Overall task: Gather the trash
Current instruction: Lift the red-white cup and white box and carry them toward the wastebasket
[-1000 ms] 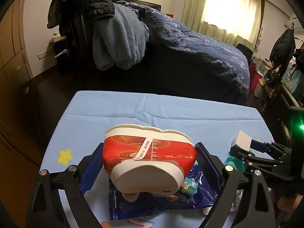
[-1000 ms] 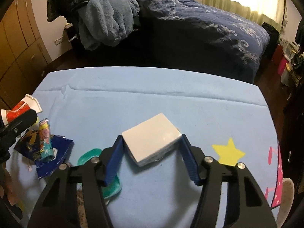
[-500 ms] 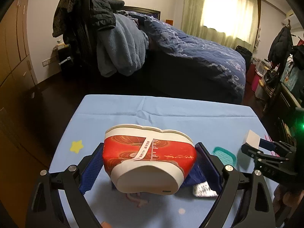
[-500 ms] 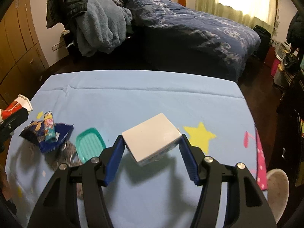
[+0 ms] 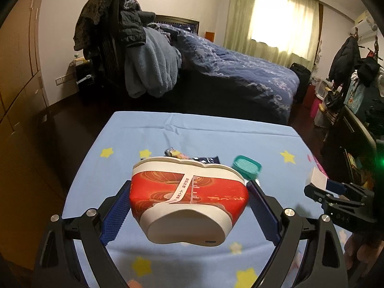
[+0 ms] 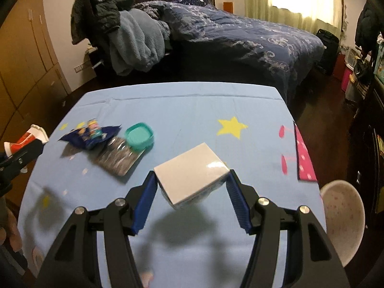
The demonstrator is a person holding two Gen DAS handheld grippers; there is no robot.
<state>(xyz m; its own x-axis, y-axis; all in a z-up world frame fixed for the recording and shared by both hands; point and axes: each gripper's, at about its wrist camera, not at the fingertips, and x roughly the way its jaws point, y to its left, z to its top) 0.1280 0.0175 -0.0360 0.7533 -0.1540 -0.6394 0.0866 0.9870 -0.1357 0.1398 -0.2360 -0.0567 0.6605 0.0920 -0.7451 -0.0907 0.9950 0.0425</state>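
Note:
My left gripper (image 5: 188,206) is shut on a squashed red and white paper cup (image 5: 187,196), held above the near part of the blue table (image 5: 192,132). My right gripper (image 6: 190,184) is shut on a small white box (image 6: 189,170), also held above the table; it shows in the left wrist view (image 5: 316,180) at the right. On the table lie a dark blue snack wrapper (image 6: 91,136), a silvery foil packet (image 6: 120,158) and a teal lid (image 6: 139,136). The lid (image 5: 247,166) also shows just beyond the cup.
A white round stool (image 6: 343,213) stands off the table's right near corner. A bed with a dark blue duvet (image 6: 240,36) lies beyond the table, with clothes piled on a chair (image 6: 120,31). Wooden cupboards (image 6: 24,60) line the left wall.
Both grippers have pulled back and risen from the table with their loads. The wrapper, packet and lid now lie farther ahead of them.

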